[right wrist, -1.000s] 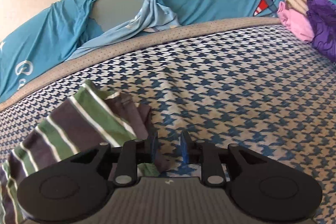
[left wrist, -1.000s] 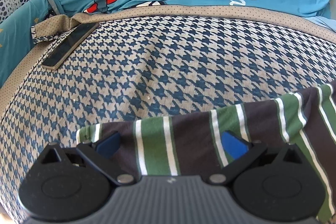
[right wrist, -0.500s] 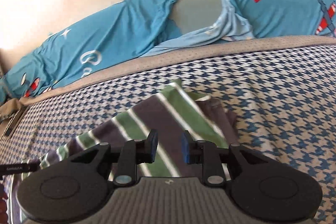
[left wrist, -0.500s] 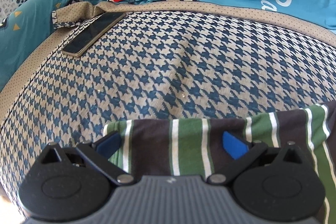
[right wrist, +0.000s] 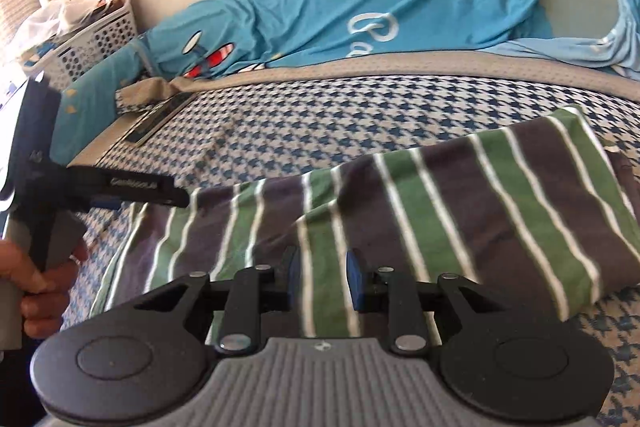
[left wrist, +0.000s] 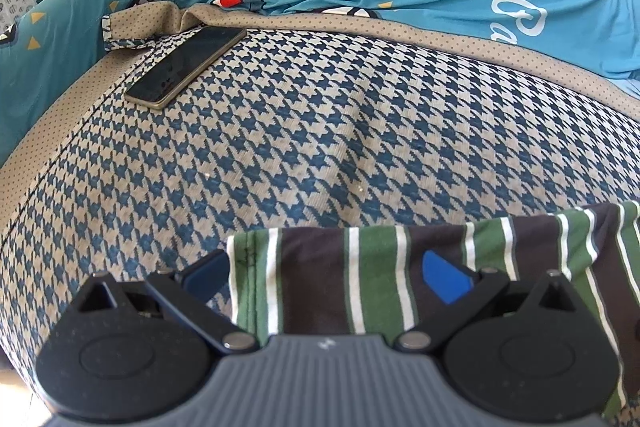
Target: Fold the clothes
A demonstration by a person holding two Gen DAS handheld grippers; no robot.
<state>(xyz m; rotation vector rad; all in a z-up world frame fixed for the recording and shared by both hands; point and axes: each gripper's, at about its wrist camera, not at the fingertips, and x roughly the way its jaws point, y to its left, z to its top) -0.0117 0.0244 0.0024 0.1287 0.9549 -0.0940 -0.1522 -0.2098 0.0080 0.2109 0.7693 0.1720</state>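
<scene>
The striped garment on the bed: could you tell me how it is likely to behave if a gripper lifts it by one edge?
The striped garment looks thin and creased, so it would probably droop floppily rather than hold shape. It lies folded in layers, which may slide apart when lifted. Pushed across the houndstooth bedcover, it would likely bunch up.

Your left gripper [left wrist: 324,277] has its jaws spread wide, the blue pads [left wrist: 444,281] far apart and angled outward. In the right wrist view you can see it from the side, low and pointing inward, with your left hand [right wrist: 44,275] wrapped round its grey handle; a ring seems to sit on one finger, though that part is blurred. Your right gripper [right wrist: 320,279] holds its jaws parted by a narrow gap, fingers parallel and level.
</scene>
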